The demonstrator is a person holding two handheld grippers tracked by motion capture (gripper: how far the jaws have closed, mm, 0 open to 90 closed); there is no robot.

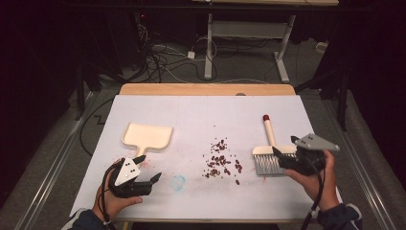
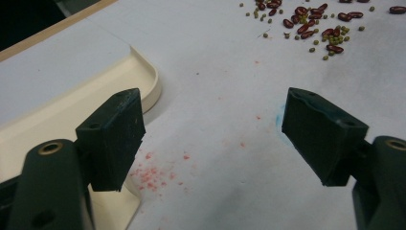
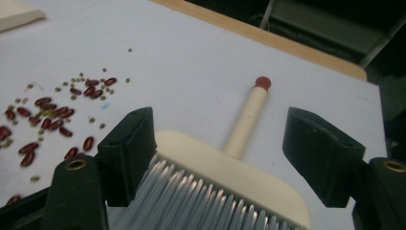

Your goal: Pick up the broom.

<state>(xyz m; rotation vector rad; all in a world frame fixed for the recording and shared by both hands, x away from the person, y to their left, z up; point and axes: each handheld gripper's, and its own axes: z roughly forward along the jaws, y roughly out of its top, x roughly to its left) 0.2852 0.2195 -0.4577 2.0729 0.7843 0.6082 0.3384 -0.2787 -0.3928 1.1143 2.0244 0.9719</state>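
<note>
High view: left hand-held gripper (image 1: 149, 168) rests wide open and empty at the near left of the bench (image 1: 201, 108), just near of the dustpan (image 1: 146, 136). Right hand-held gripper (image 1: 283, 158), jaws spread, straddles the brush (image 1: 268, 154) head without clamping it; beans (image 1: 221, 163) lie between

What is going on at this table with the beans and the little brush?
A person holds a gripper in each hand over a white table. The right gripper is open around the head of a small brush, not yet clamped. The left gripper hangs open beside a cream dustpan. Scattered beans lie between them, unswept, so a sweep-up seems about to start.
</note>
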